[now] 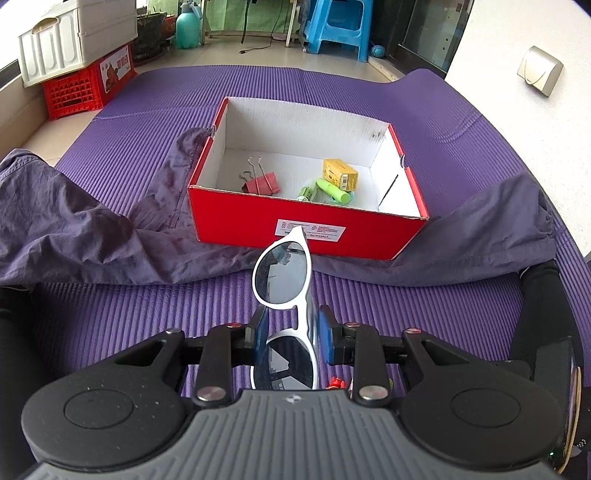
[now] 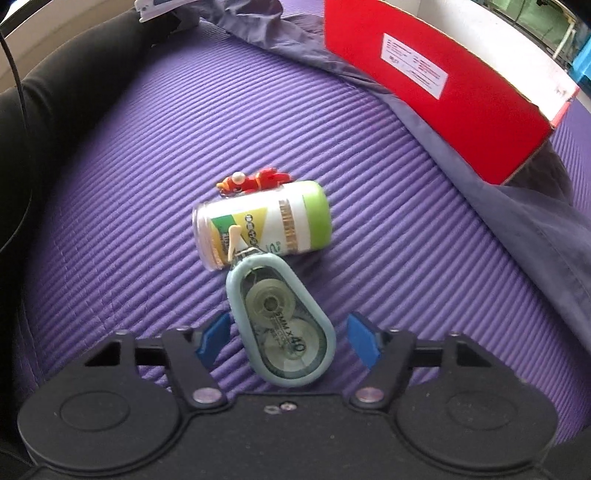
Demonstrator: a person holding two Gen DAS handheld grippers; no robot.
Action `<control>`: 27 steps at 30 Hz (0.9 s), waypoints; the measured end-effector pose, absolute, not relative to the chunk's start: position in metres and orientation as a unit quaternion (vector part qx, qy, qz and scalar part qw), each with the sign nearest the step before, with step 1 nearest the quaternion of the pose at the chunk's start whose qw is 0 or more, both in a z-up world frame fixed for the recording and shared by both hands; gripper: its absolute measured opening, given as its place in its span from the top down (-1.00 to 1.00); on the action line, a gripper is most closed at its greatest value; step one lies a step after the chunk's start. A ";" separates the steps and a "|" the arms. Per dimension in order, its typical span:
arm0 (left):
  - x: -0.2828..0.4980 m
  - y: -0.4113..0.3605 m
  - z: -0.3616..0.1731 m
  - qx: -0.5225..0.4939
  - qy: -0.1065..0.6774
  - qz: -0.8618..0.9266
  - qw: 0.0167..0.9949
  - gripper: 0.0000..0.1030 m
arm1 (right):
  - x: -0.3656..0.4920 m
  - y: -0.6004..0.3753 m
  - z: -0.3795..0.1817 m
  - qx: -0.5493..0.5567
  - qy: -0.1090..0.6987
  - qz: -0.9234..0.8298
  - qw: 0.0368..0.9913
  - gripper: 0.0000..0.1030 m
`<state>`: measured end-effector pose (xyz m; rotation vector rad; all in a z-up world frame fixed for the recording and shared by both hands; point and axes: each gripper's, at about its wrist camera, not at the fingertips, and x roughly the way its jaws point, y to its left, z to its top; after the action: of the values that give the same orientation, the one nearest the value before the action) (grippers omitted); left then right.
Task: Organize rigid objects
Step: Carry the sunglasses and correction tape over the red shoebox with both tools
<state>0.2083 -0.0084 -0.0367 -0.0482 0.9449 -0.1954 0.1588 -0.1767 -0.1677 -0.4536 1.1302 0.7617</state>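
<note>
My left gripper (image 1: 291,332) is shut on white-framed sunglasses (image 1: 282,273), held above the purple mat (image 1: 147,314) in front of the red box (image 1: 306,225). The box holds a red binder clip (image 1: 260,182), a yellow carton (image 1: 340,173), a green highlighter (image 1: 332,190) and a small green tube (image 1: 306,194). My right gripper (image 2: 288,339) is open, its blue fingers on either side of a blue correction tape dispenser (image 2: 280,325) on the mat. Just beyond lie a green-capped white canister (image 2: 262,225) and a small red toy figure (image 2: 255,182).
A purple-grey garment (image 1: 92,240) lies crumpled around the box's front and sides; it also shows in the right wrist view (image 2: 517,206). A red crate (image 1: 85,85) with a white crate on top stands at the back left. A blue stool (image 1: 340,26) stands behind the mat.
</note>
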 end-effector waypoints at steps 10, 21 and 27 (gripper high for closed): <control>0.207 -0.008 -0.037 -0.022 0.456 -0.093 0.885 0.46 | 0.154 -0.181 -0.164 -0.191 0.507 0.340 0.768 -0.08; 0.206 -0.007 -0.030 -0.024 0.452 -0.096 0.887 0.46 | 0.156 -0.204 -0.126 -0.128 0.498 0.287 0.808 -0.08; 0.211 -0.008 -0.017 -0.018 0.443 -0.100 0.891 0.46 | 0.176 -0.215 -0.091 -0.085 0.488 0.234 0.837 -0.08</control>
<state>0.2110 -0.0083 -0.0169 -0.0379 0.9201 -0.2081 0.1760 -0.2151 -0.0915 -0.1806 1.0317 0.4947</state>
